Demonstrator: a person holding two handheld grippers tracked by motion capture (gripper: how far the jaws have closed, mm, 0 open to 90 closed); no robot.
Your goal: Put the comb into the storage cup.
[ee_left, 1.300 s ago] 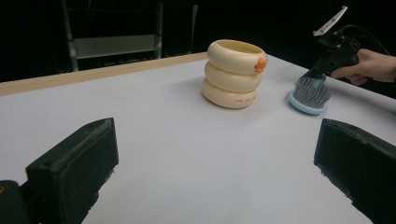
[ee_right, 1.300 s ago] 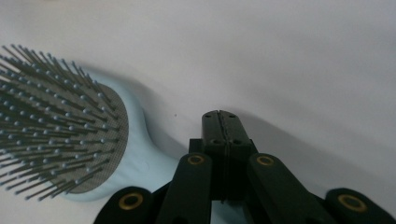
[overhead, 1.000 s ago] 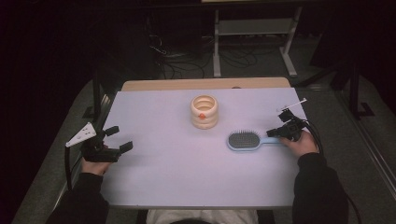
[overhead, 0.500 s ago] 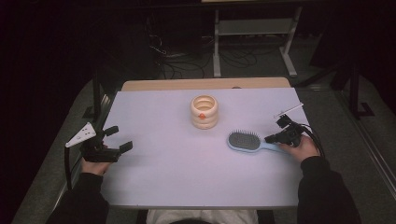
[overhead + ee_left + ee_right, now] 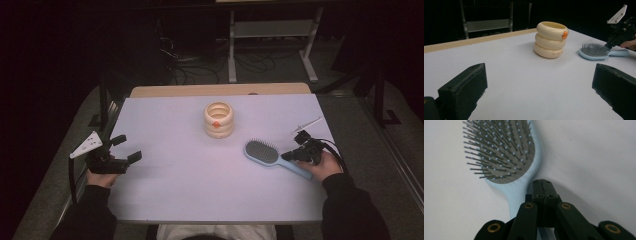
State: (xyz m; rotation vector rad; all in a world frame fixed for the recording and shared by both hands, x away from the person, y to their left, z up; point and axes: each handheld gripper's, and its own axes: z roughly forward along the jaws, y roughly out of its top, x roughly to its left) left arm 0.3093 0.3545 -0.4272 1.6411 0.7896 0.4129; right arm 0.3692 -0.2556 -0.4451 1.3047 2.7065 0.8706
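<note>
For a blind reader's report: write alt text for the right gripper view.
The right gripper, jaws shut together, hovers over the handle of a light blue hairbrush that lies bristles up on a white table. The brush's grey bristle pad reaches to the upper left.

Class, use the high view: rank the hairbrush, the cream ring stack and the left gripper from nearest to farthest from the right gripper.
1. hairbrush: directly under the right gripper, at the handle's neck, table's right side.
2. cream ring stack: mid-table, toward the far edge.
3. left gripper: open, at the table's left edge.
</note>
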